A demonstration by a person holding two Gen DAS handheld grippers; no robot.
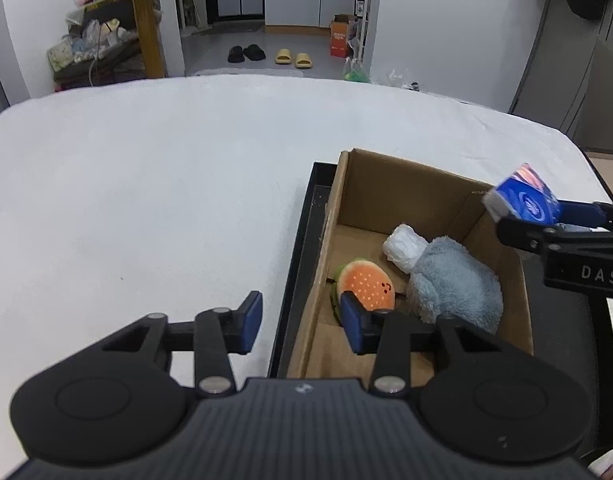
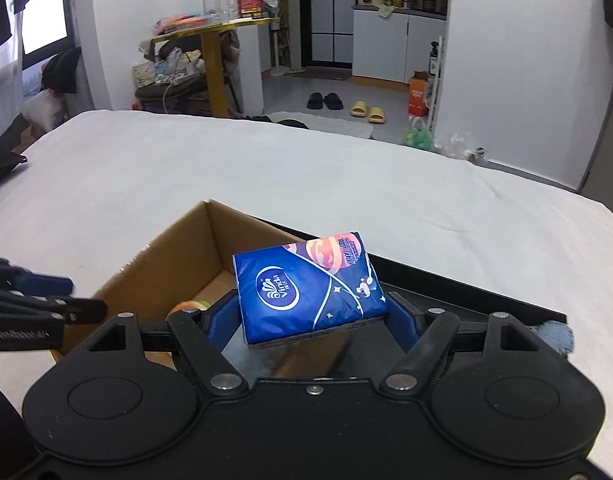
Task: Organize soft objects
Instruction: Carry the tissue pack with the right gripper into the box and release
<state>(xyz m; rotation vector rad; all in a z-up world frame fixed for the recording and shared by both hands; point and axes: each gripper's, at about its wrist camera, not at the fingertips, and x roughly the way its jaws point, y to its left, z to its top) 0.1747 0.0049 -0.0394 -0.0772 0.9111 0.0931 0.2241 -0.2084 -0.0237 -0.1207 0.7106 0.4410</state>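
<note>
The cardboard box [image 1: 406, 200] sits inside a shallow black tray [image 1: 302, 248] on the white bed [image 1: 146, 180], near the bed's right edge in the left wrist view; the box is open at the top and contains three soft items: a burger plush [image 1: 366, 284] against the left wall, a white rolled bundle [image 1: 404, 246] toward the middle, and a grey-blue fluffy plush [image 1: 454, 284] touching the bundle on its right side; the left gripper [image 1: 302, 322] straddles the left wall of the box, one blue pad outside over the bed and the other inside, just in front of the burger plush; its jaws stand partly apart with nothing clamped between them; the right gripper [image 2: 312, 322] holds a blue tissue pack [image 2: 310, 288] by its two short ends, both pads pressing on the wrapper; the pack is tilted and suspended above the right rim of the box, clear of the contents below; the rest of the bed surface is bare sheet.
</note>
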